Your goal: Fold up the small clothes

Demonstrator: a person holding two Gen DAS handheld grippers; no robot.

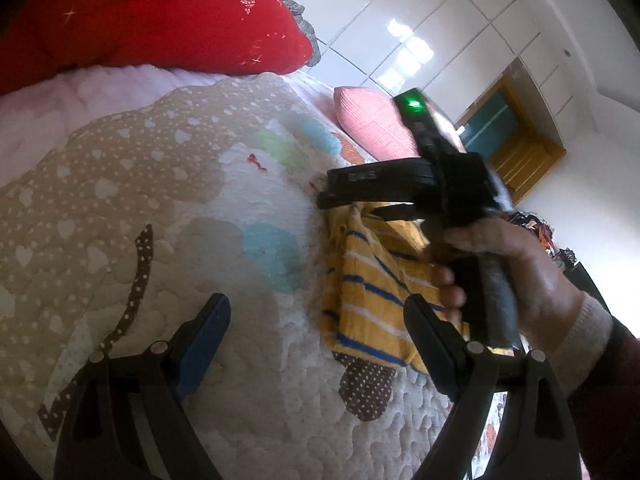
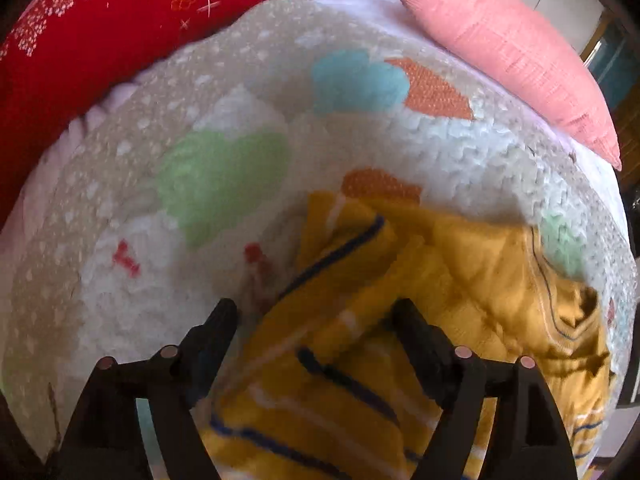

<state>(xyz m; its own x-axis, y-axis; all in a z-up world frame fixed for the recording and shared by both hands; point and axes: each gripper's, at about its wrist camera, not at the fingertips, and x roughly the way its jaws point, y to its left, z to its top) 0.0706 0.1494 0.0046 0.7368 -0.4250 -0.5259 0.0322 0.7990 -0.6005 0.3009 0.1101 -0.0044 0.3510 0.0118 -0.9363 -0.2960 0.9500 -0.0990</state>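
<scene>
Garment: a yellow striped top (image 2: 400, 320) with blue and white stripes lies crumpled on the quilt (image 1: 160, 184) of the bed.
Left hand-held gripper (image 1: 316, 316): released, jaws spread, above the quilt just left of the garment.
Right hand-held gripper (image 2: 316, 320): released, jaws spread over the garment, pinching nothing.
Right hand (image 1: 516, 272): grips the handle, covering part of the garment in the left view.
Surroundings: red pillow (image 1: 160, 12) and pink cushion (image 2: 512, 56) at the far edge of the quilt; white wardrobe (image 1: 440, 20) beyond.
</scene>
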